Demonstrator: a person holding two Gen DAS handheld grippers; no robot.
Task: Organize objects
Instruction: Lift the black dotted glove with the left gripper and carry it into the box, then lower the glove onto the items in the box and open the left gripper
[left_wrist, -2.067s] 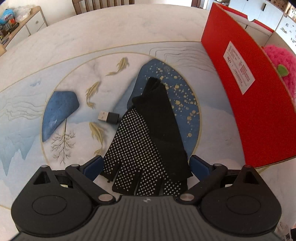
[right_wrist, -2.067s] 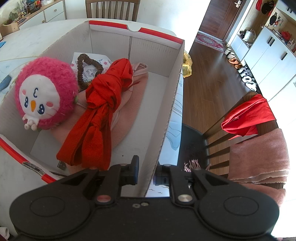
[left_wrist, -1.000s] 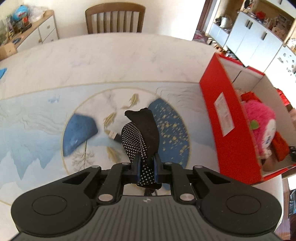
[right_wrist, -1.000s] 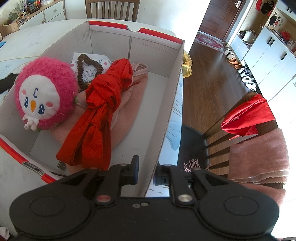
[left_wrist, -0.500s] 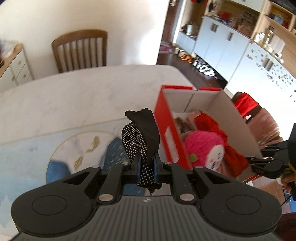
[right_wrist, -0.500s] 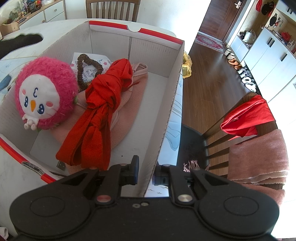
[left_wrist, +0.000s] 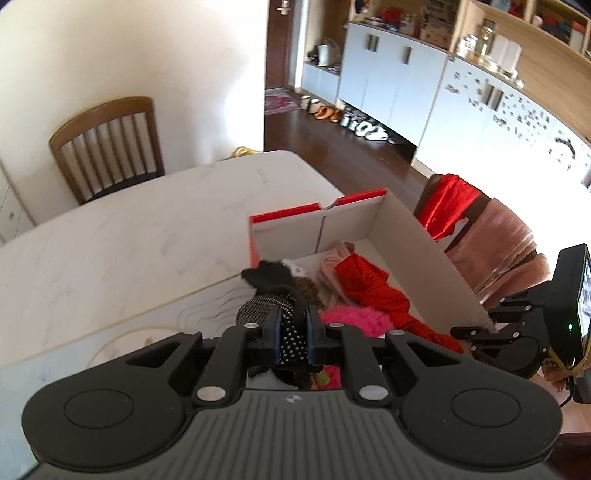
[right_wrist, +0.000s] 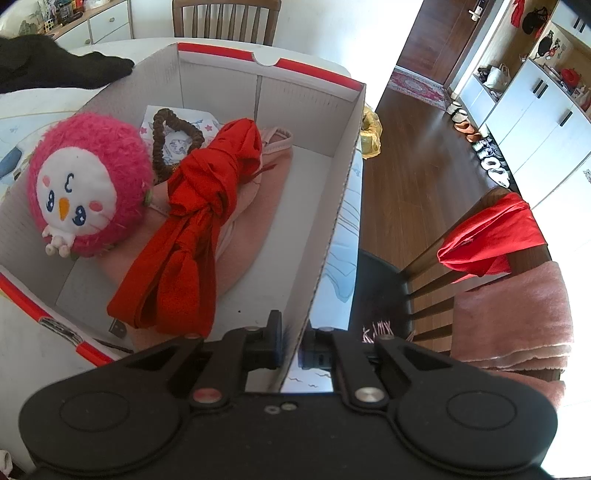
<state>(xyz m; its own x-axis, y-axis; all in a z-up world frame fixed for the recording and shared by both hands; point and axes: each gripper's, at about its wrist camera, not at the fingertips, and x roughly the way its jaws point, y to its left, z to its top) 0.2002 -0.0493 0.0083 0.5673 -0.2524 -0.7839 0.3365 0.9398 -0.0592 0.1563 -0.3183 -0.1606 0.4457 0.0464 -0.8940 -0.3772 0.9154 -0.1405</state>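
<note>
Lettering that can be read appears on none of the things; the paper with printed cartoon figures and stars at the far end of the box carries marks too small to make out. Left tongs are clamped on a pair of black gloves with white grip dots, held in the air, their long axis running straight ahead of the tongs with the cuff end pointing forward over the near wall of the red-and-white cardboard box. Right tongs are pressed together on the box's side wall, one finger inside it and one outside. Ahead and to the left of the right tongs lie a knotted red cloth on a pink cloth, a round pink plush toy with a white face, and a ring of brown beads. The gloves' dark tip shows at the far left beyond the box. To the right of these tongs stands a chair draped with red and pink fabric.
</note>
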